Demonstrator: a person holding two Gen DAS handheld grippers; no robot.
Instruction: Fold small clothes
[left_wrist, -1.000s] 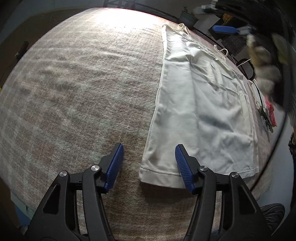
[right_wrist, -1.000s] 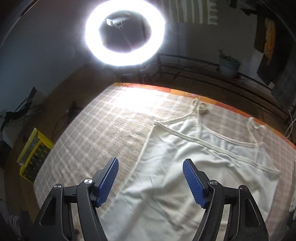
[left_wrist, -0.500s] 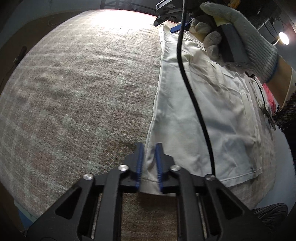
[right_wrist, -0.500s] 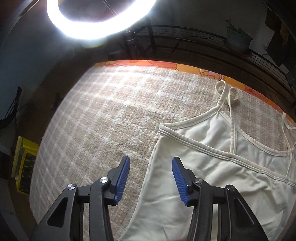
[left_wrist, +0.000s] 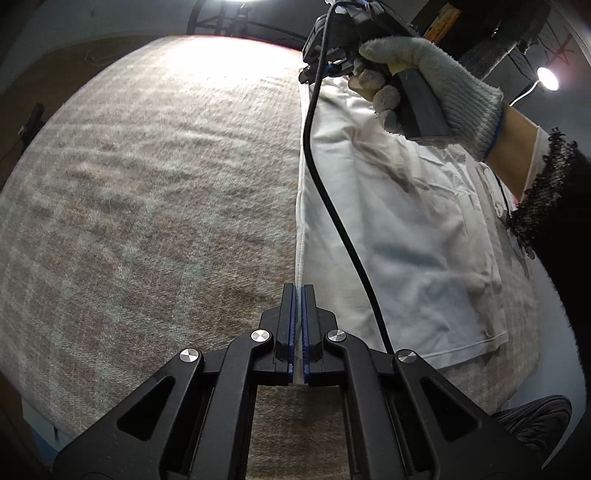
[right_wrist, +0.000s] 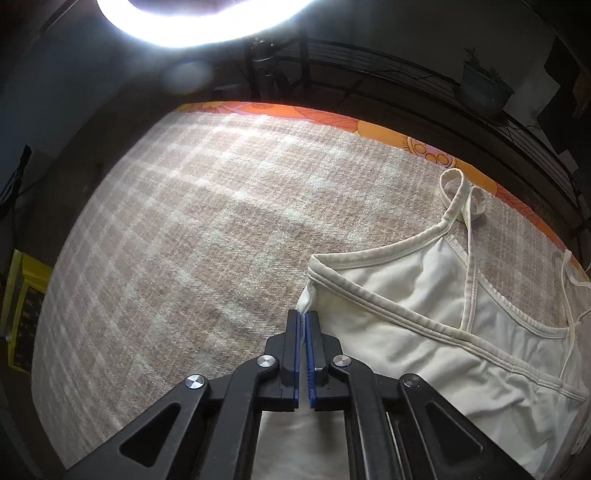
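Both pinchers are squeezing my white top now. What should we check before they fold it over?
1. Left gripper shut on the top's side edge near the hem: ok.
2. Right gripper shut on the same side edge, below the armhole corner: ok.
3. Both layers caught: cannot tell.
4. Top lies flat: mostly ok, slight wrinkles.
5. Straps lying loose on the blanket, could trail in the fold: not ok.
6. Black cable hanging across the top: not ok.

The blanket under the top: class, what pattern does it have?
Beige and white plaid on the blanket; the right wrist view shows it best.
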